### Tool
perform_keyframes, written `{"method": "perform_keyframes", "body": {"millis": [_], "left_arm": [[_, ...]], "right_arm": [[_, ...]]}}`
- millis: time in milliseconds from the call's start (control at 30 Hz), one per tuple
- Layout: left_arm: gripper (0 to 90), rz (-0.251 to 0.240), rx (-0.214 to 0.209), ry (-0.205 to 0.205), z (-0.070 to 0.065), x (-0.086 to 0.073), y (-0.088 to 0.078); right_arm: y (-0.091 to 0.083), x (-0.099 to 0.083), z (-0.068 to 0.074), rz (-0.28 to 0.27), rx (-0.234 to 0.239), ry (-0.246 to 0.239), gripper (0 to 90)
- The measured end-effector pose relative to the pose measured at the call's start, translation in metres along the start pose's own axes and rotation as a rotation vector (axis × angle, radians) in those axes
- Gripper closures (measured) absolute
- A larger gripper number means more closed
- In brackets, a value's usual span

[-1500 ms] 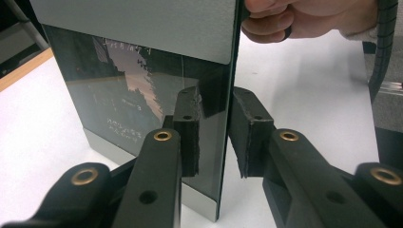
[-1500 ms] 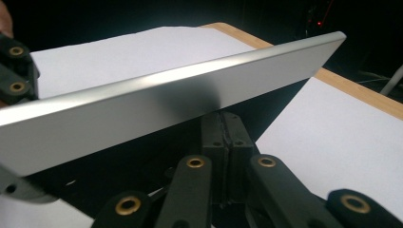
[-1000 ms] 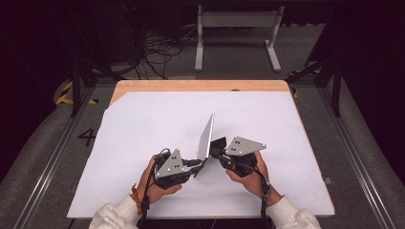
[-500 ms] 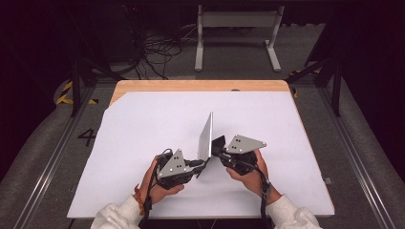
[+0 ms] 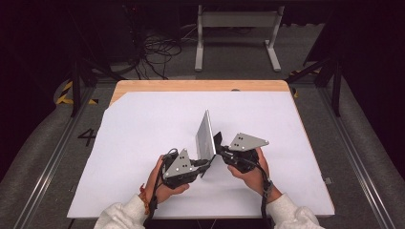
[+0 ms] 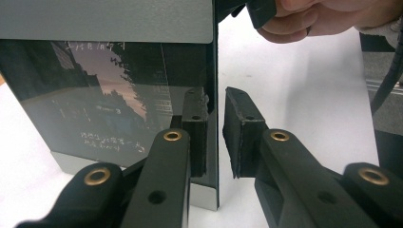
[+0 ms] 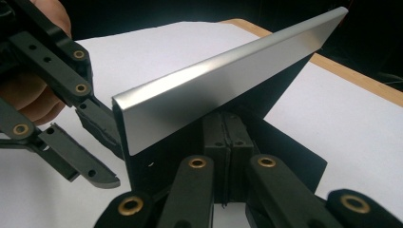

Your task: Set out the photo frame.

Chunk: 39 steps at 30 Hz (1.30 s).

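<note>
thing: laptop (image 5: 206, 136) stood on edge on the white desk (image 5: 143, 129), half-opened | right tool (image 5: 220, 149): pressed together on the dark flap | left tool (image 5: 208, 162): jaws straddling the screen edge, one pad apart

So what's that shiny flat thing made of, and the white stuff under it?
The flat panel looks like brushed metal, maybe aluminium: silvery, matte sheen, crisp folded edge. Its dark side mirrors like glass. The white sheet looks like matte paper over a wooden table.
</note>
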<state>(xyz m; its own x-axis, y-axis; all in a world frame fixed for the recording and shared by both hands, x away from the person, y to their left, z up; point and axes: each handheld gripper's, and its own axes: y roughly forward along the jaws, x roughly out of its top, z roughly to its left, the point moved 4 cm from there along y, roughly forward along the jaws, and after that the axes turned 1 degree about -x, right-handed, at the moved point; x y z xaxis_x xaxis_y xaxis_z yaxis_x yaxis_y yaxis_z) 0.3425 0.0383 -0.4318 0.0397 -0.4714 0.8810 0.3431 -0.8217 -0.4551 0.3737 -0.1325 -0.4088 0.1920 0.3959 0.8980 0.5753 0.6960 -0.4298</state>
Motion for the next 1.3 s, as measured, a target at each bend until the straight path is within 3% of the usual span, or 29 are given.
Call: {"method": "perform_keyframes", "body": {"millis": [300, 600, 867, 1300], "left_arm": [[79.5, -0.005, 0.005, -0.003, 0.0, 0.001, 0.003], [79.0, 0.006, -0.002, -0.003, 0.002, -0.002, 0.003], [78.5, 0.023, -0.017, 0.034, -0.005, -0.002, 0.002], [80.5, 0.034, -0.029, 0.046, -0.008, -0.003, 0.009]], "right_arm": [[0.001, 0.0, -0.001, 0.003, -0.014, 0.006, 90.0], [0.002, -0.003, 0.001, 0.017, -0.024, -0.029, 90.0], [0.0, -0.007, 0.006, 0.038, 0.004, -0.037, 89.5], [-0.019, -0.019, 0.014, 0.066, 0.037, -0.047, 86.6]]}}
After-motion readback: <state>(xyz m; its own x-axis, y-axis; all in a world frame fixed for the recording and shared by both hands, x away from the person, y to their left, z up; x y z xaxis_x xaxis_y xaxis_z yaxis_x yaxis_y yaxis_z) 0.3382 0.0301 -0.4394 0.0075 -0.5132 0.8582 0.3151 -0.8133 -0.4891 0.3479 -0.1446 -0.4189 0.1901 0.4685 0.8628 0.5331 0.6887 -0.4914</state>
